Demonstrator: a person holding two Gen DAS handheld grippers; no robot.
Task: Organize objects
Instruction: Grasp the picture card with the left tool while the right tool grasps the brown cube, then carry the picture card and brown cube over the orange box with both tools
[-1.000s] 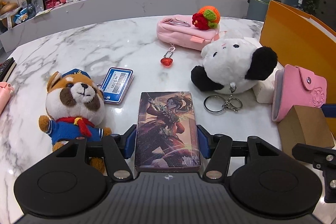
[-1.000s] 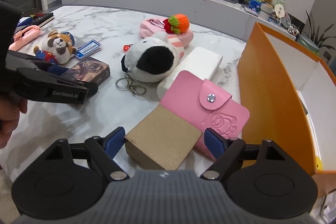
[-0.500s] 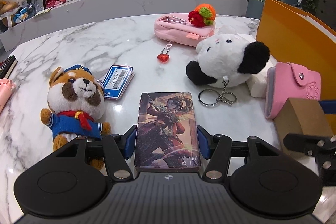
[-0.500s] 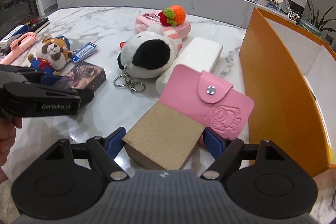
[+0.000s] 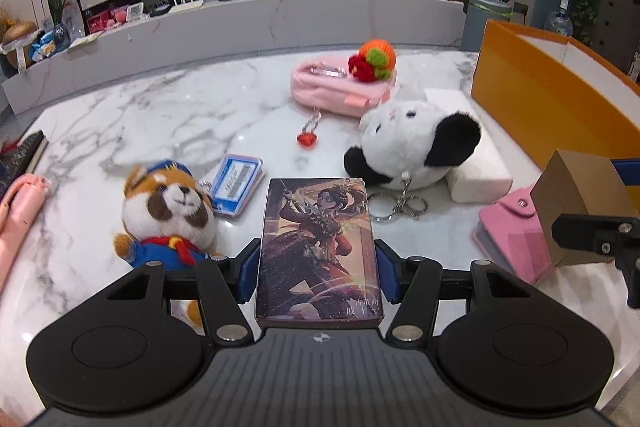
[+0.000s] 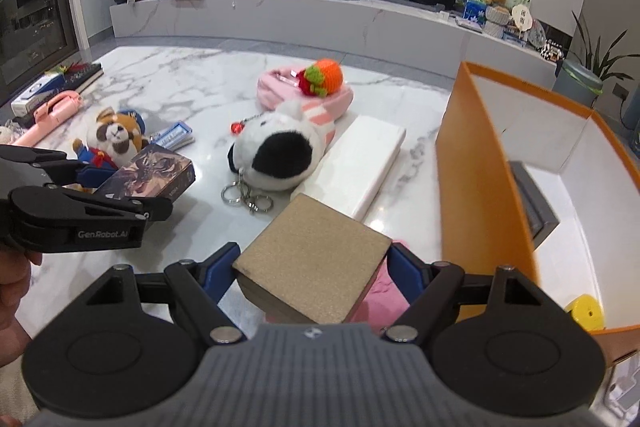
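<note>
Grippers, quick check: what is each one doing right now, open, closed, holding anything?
Left gripper: closed on the illustrated card box.
Right gripper: closed on the brown box.

Bare marble table (image 5: 168, 115) lies open at the far left, with no item standing on that stretch. Centre is crowded: fox plush (image 5: 168, 211), blue card (image 5: 238, 183), panda plush (image 5: 412, 143) with its key rings (image 5: 398, 207), and pink pouch (image 5: 340, 91) leave only narrow lanes between them. A white block (image 6: 360, 167) lies just beside the panda plush. The orange box (image 6: 472, 163) walls off the right side; its top is open, with a grey item (image 6: 534, 203) and a yellow item (image 6: 584, 311) on its floor. A pink wallet (image 5: 516, 239) lies near its wall.
</note>
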